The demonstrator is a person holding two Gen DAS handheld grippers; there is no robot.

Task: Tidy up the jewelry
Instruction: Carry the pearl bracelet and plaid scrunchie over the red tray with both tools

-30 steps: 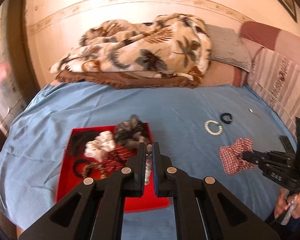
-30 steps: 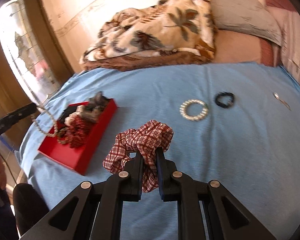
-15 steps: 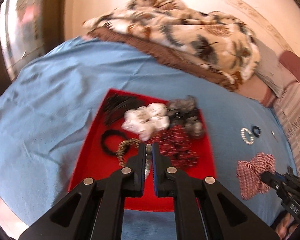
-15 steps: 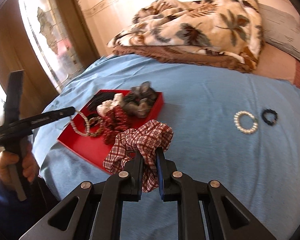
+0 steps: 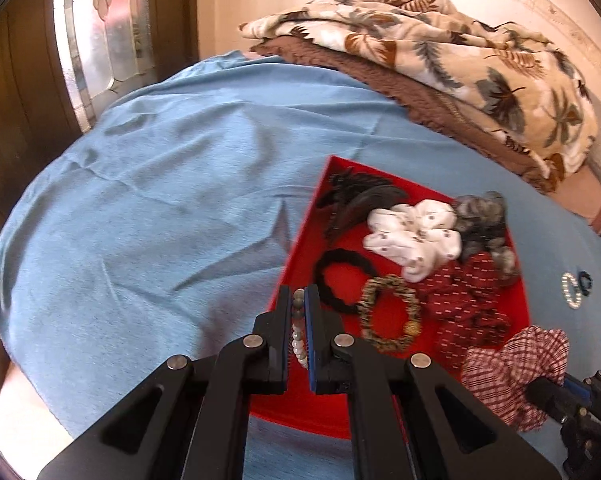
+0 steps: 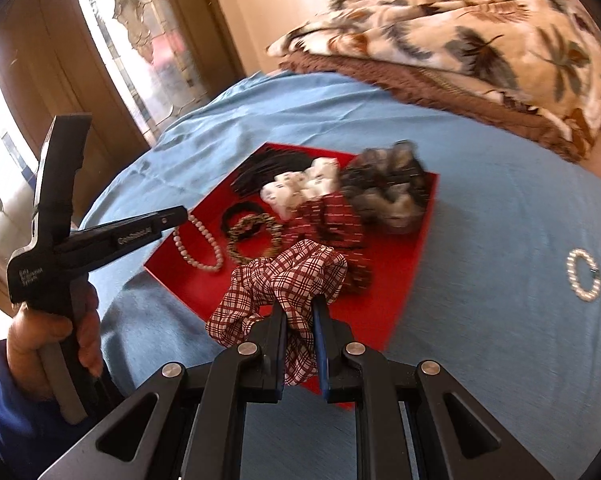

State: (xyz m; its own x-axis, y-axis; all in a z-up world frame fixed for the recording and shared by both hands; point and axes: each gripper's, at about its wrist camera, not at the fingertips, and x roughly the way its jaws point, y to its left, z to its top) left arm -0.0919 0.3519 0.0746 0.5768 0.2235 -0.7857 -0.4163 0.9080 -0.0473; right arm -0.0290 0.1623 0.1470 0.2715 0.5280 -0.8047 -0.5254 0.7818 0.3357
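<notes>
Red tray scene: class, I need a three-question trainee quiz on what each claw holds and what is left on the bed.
1. True or false: the left claw is shut on a pearl strand hanging over the red tray.
2. What does the right claw grip?
A. checked scrunchie
B. white scrunchie
C. black hair tie
3. Fill in: outside the tray, on the blue sheet, a pearl bracelet lies beside a small ____ ring.

Key: 1 true; 2 A; 3 black.
</notes>
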